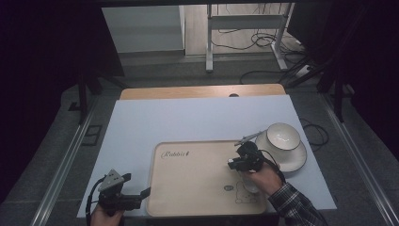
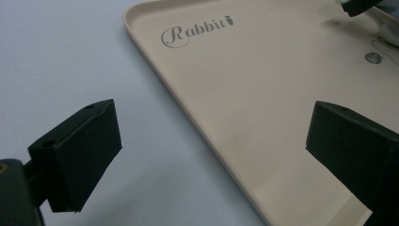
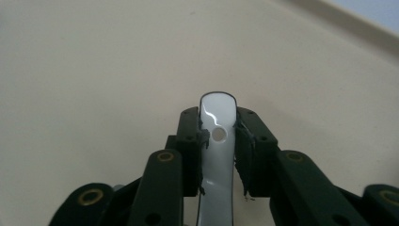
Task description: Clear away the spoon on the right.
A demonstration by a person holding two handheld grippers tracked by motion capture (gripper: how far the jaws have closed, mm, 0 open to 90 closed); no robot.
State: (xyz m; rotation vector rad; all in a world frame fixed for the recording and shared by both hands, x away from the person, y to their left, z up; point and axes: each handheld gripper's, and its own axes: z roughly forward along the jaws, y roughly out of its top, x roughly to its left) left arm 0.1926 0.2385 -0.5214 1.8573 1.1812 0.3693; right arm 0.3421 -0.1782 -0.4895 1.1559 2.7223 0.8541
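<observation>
A white ceramic spoon (image 3: 217, 141) is seen clamped by its handle between the jaws of the right gripper (image 3: 217, 136); in the right gripper view both black pads are pressed against the handle's sides, level with a small round hole near its squared, dark-rimmed end, and that end projects just past the pad tips. The rest of the handle runs back down between the jaws toward the gripper body. Behind the spoon, the beige surface of the tray (image 1: 188, 179) is seen. In the high view the right gripper (image 1: 245, 159) is located over the tray's right part, near the rabbit drawing (image 1: 245, 192) printed there, with the person's right hand (image 1: 262, 181) behind it in a plaid sleeve. A white bowl (image 1: 281, 136) is set on a white saucer (image 1: 298, 159) on the white table (image 1: 197, 120) just right of the tray, and a thin grey utensil (image 1: 248, 138) is lying beside the bowl's left edge. The left gripper (image 1: 141, 194) is held at the tray's near left corner; in the left gripper view its jaws are spread wide with nothing between them, the tray's rim running across the gap.
</observation>
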